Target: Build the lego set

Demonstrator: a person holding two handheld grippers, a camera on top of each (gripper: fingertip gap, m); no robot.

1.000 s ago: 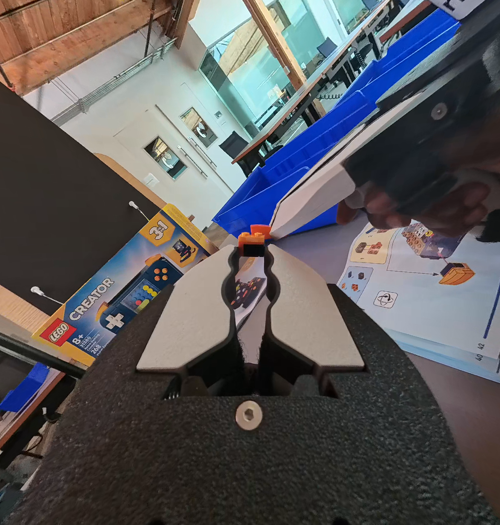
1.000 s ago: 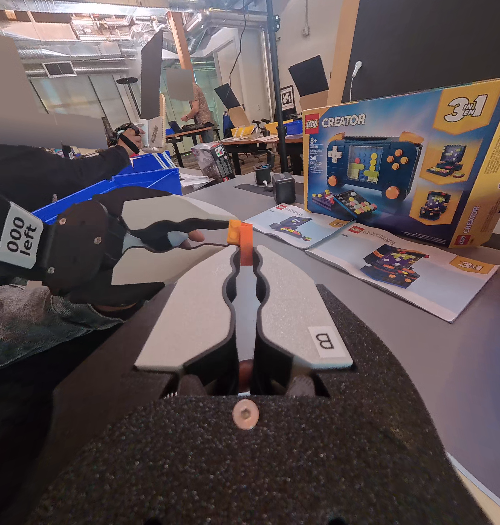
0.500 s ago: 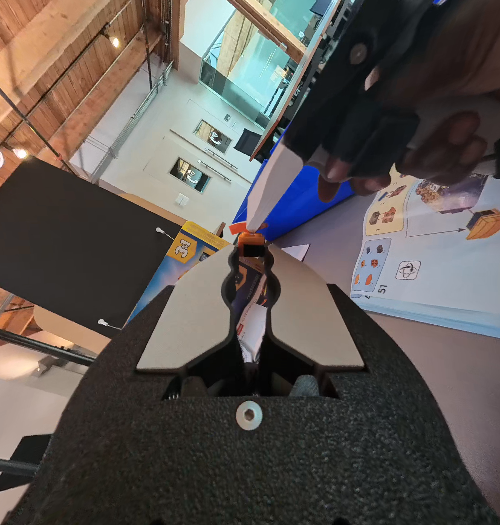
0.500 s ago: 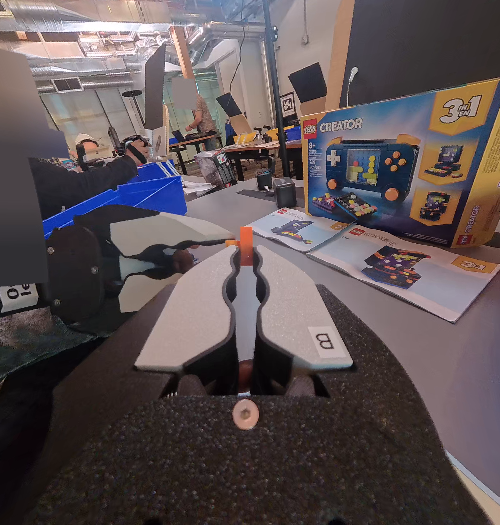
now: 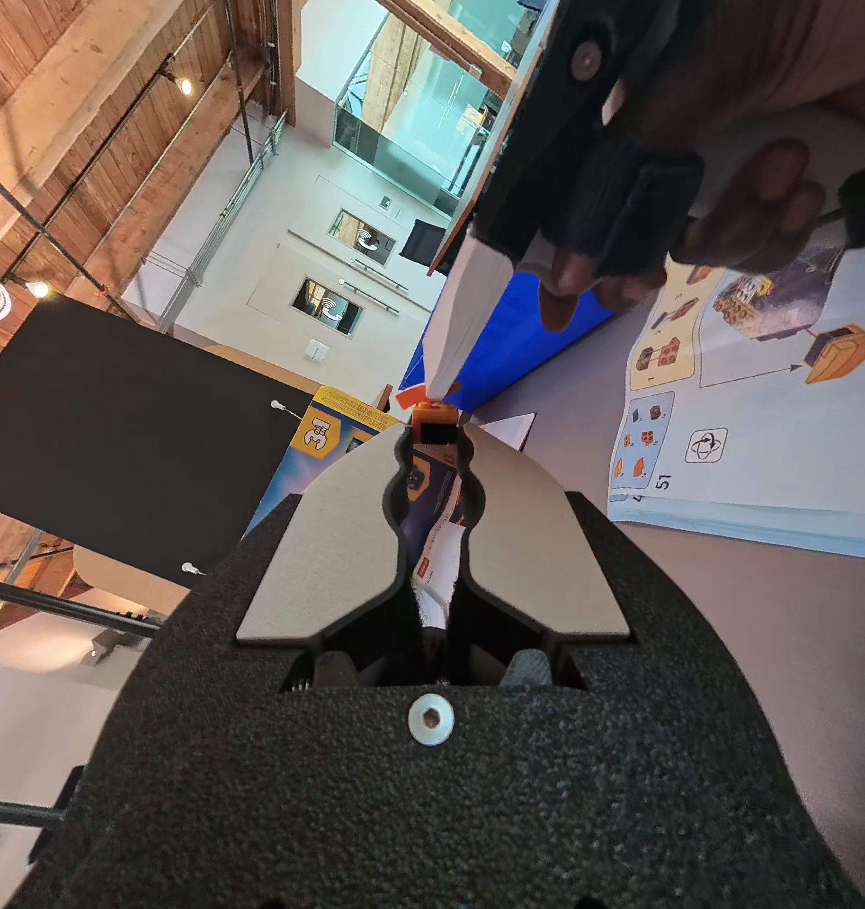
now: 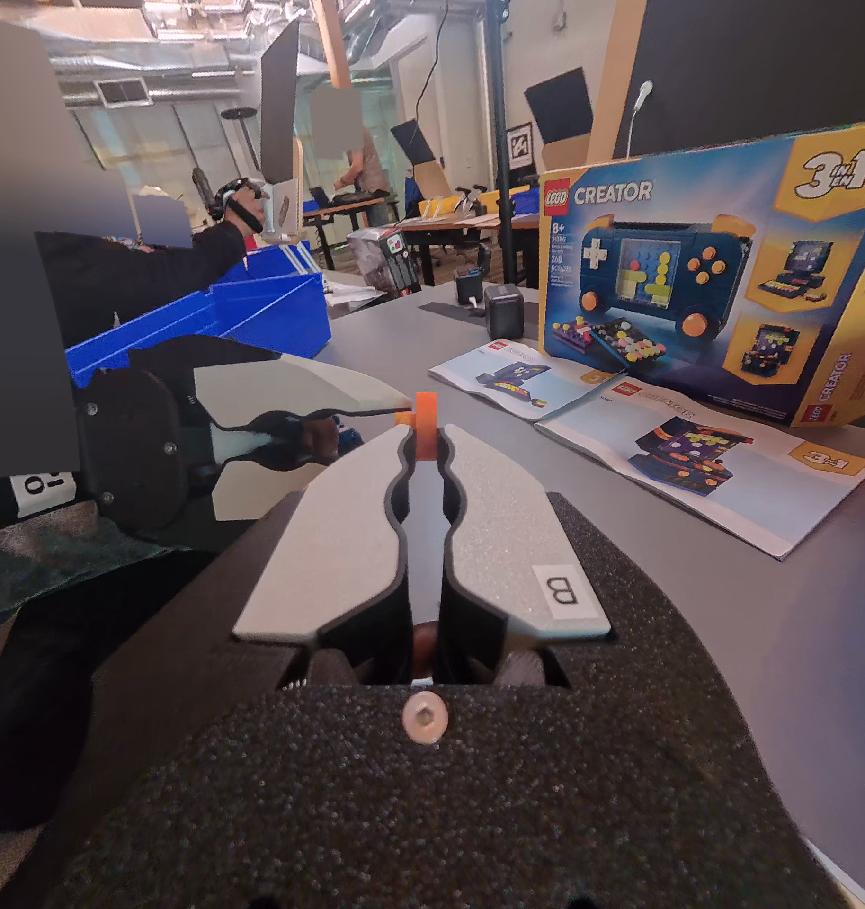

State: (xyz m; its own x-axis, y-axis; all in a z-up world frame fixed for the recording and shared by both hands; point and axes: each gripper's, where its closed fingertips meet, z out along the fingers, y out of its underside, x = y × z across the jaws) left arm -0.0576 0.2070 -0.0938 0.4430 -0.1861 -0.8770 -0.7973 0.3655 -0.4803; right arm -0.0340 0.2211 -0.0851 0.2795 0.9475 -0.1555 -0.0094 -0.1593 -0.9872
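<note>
- Two small bricks are in my tongs and sit right against each other in mid-air above the tabletop (image 6: 715, 664); I judge them brought together, though I cannot tell whether they are pressed home.
- Left tongs (image 5: 434, 433) pinch a stubby orange-and-black brick (image 5: 434, 424) at the very tips, both fingers (image 5: 371, 472) against its sides.
- Blue bin (image 6: 268, 310) stands behind the left tongs (image 6: 405, 410), well apart from the bricks.
- Right tongs (image 6: 426, 442) pinch a thin orange plate (image 6: 426, 423) upright on edge, its top standing clear above the tips.
- Plate meets brick between the two pairs of tips.
- Open booklet (image 5: 765, 403) lies on the tabletop beside me.
- Further right lie two closed booklets (image 6: 691, 457), with the set's box (image 6: 715, 275) behind them.
</note>
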